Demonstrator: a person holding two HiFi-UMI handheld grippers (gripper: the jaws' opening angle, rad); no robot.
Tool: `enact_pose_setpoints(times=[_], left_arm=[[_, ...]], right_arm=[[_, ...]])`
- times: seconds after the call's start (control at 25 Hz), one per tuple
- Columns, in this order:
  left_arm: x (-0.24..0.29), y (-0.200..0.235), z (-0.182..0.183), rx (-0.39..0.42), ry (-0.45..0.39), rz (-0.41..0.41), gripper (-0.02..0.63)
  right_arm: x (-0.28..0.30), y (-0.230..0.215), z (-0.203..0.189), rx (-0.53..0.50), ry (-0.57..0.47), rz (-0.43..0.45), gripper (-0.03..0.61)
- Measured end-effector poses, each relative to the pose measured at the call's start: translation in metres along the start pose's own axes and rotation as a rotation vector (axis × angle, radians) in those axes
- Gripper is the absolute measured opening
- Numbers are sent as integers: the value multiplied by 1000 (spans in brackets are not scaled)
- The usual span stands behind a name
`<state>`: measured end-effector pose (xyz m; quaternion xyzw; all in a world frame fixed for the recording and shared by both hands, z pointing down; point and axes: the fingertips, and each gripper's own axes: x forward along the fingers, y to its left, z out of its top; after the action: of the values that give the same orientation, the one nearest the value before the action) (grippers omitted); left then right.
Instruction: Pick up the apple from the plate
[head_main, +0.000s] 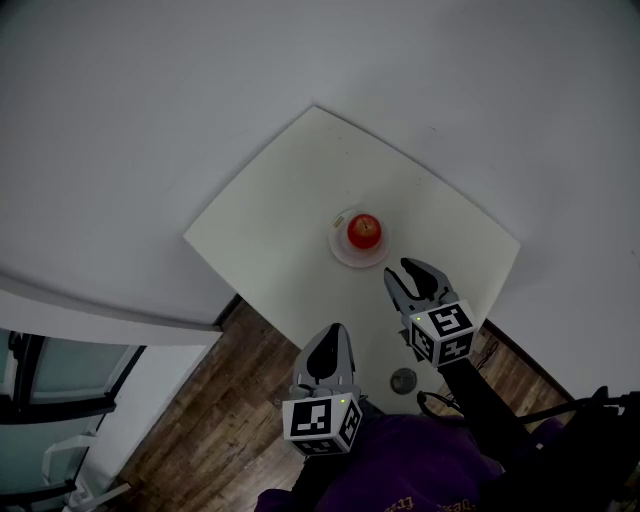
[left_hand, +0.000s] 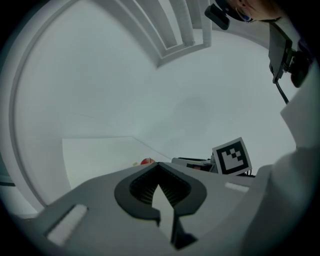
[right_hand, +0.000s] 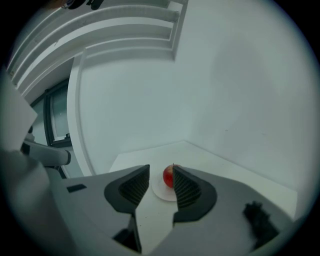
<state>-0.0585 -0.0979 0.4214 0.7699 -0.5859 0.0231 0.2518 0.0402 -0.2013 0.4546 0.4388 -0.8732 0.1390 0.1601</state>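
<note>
Apple (head_main: 364, 230) rests on plate (head_main: 341, 253) just ahead of right gripper (head_main: 415, 272), fingers (right_hand: 187, 186) spread; left gripper (head_main: 332, 332), fingers pressed together.

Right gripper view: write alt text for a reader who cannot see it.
The right gripper points its open jaws at a red apple on a small white plate just ahead, not yet touching it. The plate sits on a white table set into a corner of white walls.

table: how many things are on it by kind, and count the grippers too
apple: 1
plate: 1
grippers (left gripper, right gripper): 2
total: 4
</note>
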Motion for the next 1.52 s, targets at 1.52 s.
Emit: enact_pose_setpoints(times=[1.52], left_arm=[[46,52,-23,-91,103,59,8]], right_arm=[[122,-39,-49,-20,212,2,335]])
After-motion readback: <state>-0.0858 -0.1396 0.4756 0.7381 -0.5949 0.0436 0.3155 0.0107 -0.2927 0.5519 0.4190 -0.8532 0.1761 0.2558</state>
